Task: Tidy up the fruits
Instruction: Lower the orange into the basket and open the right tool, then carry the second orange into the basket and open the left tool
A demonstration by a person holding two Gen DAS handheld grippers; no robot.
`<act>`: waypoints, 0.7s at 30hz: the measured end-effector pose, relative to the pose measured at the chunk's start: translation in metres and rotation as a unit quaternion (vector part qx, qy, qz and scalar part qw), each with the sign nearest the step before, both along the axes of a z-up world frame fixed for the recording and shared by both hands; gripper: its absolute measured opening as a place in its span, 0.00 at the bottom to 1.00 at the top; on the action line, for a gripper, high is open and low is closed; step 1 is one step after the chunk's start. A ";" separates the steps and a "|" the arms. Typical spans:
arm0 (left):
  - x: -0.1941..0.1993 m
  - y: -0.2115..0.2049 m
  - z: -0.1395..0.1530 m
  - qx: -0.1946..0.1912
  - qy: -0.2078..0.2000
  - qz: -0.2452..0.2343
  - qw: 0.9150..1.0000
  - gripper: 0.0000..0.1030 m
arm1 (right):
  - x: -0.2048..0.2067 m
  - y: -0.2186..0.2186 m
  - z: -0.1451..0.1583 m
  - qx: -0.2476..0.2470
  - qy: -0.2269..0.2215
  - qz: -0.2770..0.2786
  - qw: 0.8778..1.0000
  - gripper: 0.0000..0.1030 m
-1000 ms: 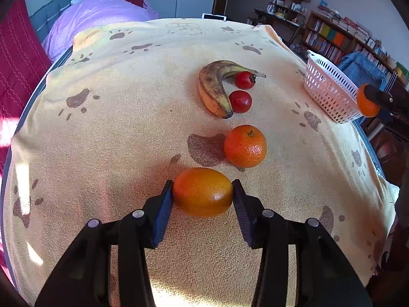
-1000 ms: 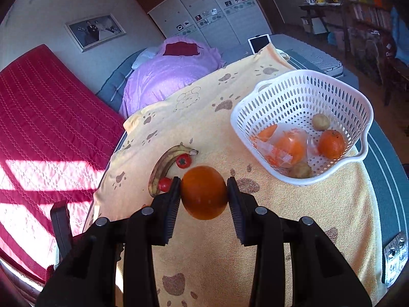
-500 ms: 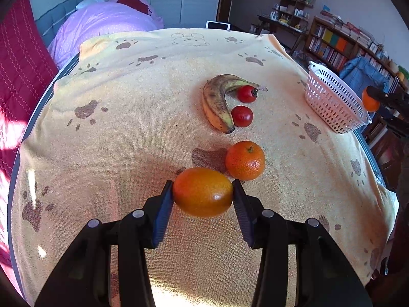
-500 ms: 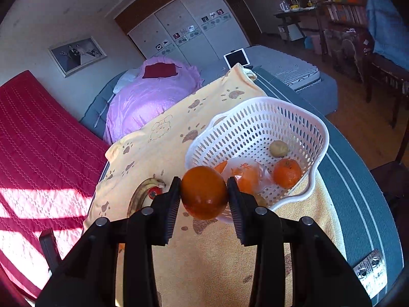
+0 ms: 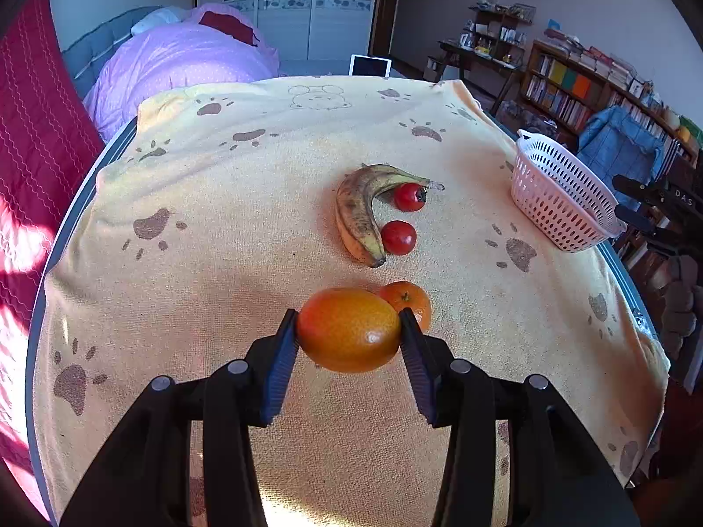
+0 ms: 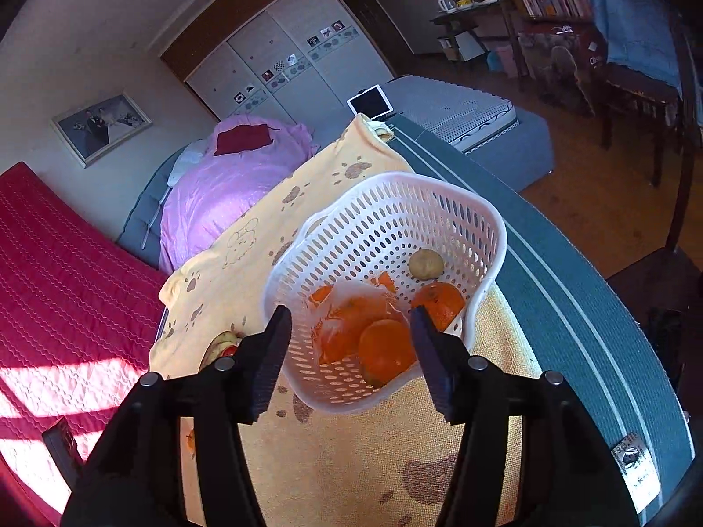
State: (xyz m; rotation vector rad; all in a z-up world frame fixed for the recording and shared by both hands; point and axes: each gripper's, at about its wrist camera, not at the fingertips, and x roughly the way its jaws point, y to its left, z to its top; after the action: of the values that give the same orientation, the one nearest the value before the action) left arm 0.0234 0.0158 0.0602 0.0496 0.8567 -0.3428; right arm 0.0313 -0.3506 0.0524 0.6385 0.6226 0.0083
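We see a table draped in a yellow paw-print cloth (image 5: 228,228), the biggest thing in both views. At about two o'clock in the left view, the white basket (image 5: 560,195) sits near the cloth's edge; in the right view the same basket (image 6: 395,202) fills the centre. It holds a plastic bag of oranges (image 6: 347,325), one loose orange (image 6: 386,347) lying in front of the bag, another orange (image 6: 441,303) at the basket's three o'clock wall, and a small brownish fruit (image 6: 425,264) toward its far side.

Our right tongs (image 6: 351,351) hover over the basket's near rim, their jaws opening, with nothing pressed between the pads; the loose orange lies below and between them in the basket.

Our left tongs (image 5: 349,347) are clamped on a large oval orange fruit (image 5: 349,329), held above the cloth. Just behind it, at one o'clock, a small orange (image 5: 411,301) rests on the cloth. Further toward twelve o'clock lies a spotted banana (image 5: 356,215), with two red tomatoes, one (image 5: 409,196) in its curve, the other (image 5: 398,237) near its lower end.
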 end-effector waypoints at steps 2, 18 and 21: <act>0.000 -0.003 0.003 0.000 -0.004 -0.002 1.000 0.45 | -0.002 -0.002 0.000 -0.002 -0.001 -0.004 1.000 0.56; 0.018 -0.080 0.043 -0.012 -0.050 -0.063 0.997 0.45 | -0.043 0.015 -0.021 -0.115 -0.005 -0.079 0.990 0.65; 0.026 -0.104 0.049 -0.015 -0.056 -0.081 0.995 0.45 | -0.047 0.014 -0.030 -0.109 0.002 -0.081 0.991 0.66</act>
State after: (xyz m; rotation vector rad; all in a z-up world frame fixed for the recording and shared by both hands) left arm 0.0499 -0.0884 0.1092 0.1100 0.7385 -0.5005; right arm -0.0161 -0.3368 0.0219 0.4746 0.5649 -0.2100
